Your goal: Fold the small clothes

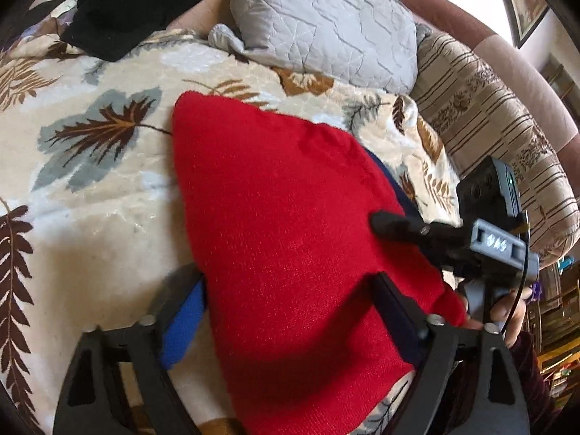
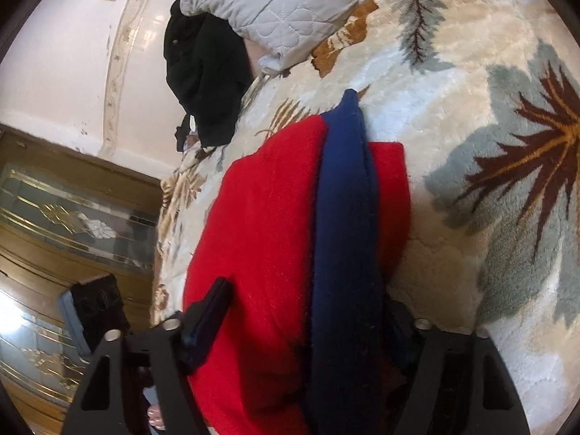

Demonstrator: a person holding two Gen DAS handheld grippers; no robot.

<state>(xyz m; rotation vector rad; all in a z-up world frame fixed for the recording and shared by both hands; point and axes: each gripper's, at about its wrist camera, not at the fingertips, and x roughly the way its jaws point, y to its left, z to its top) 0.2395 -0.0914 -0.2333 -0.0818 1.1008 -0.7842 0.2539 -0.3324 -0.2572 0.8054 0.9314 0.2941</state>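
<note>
A small red knitted garment [image 1: 286, 239] with a navy blue band [image 2: 344, 239] lies on the leaf-patterned blanket [image 1: 90, 181]. My left gripper [image 1: 290, 290] has its two fingers spread wide, one on each side of the red cloth, which fills the gap between them. My right gripper [image 2: 308, 308] also straddles the garment [image 2: 261, 224], fingers wide apart, the right finger partly hidden by the navy band. The right gripper also shows in the left wrist view [image 1: 395, 223], its tip resting on the red cloth's right edge.
A grey quilted pillow [image 1: 326, 25] and a striped cushion [image 1: 489, 127] lie at the far end of the bed. Black clothing [image 1: 119, 3] is piled at the far left. The bed's edge and a wooden glass-panelled cabinet [image 2: 72, 217] are on the right gripper's left.
</note>
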